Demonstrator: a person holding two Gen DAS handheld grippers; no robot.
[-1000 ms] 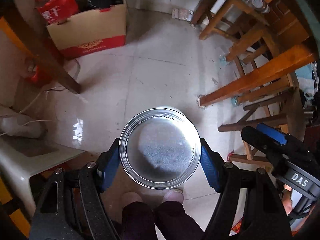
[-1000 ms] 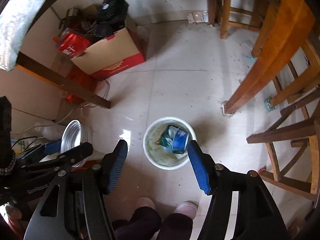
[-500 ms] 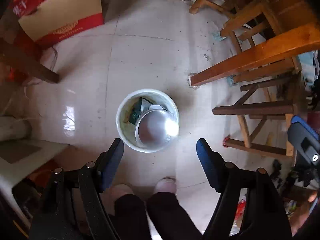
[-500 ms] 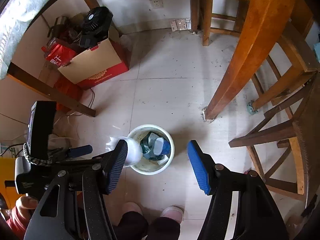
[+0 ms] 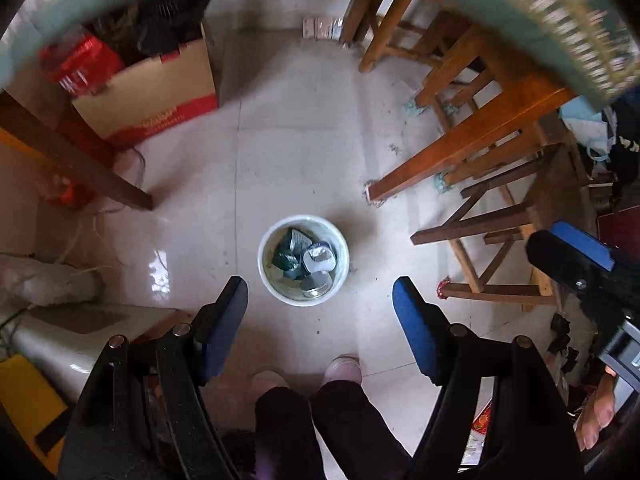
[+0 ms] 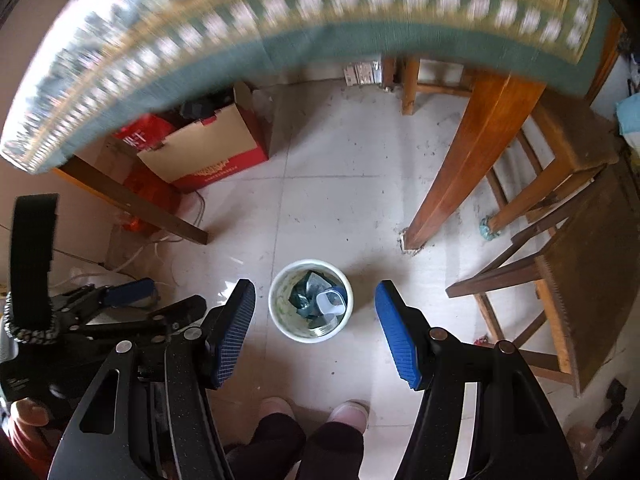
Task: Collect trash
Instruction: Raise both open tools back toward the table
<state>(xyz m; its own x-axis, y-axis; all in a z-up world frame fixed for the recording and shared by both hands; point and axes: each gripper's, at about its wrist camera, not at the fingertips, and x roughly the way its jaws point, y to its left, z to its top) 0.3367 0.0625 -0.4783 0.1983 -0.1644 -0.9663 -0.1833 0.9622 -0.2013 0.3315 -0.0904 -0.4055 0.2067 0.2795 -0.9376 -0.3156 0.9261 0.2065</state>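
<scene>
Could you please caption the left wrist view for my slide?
Open left gripper above a white trash bucket holding cans and wrappers.

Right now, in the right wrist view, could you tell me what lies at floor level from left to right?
Red cardboard box → white trash bin → orange table leg → dark wooden stool.

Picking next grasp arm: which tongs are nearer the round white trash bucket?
Roughly equal; cannot tell. Left tongs and right tongs both hang open above the round white trash bucket, which shows between each pair's fingers.
</scene>
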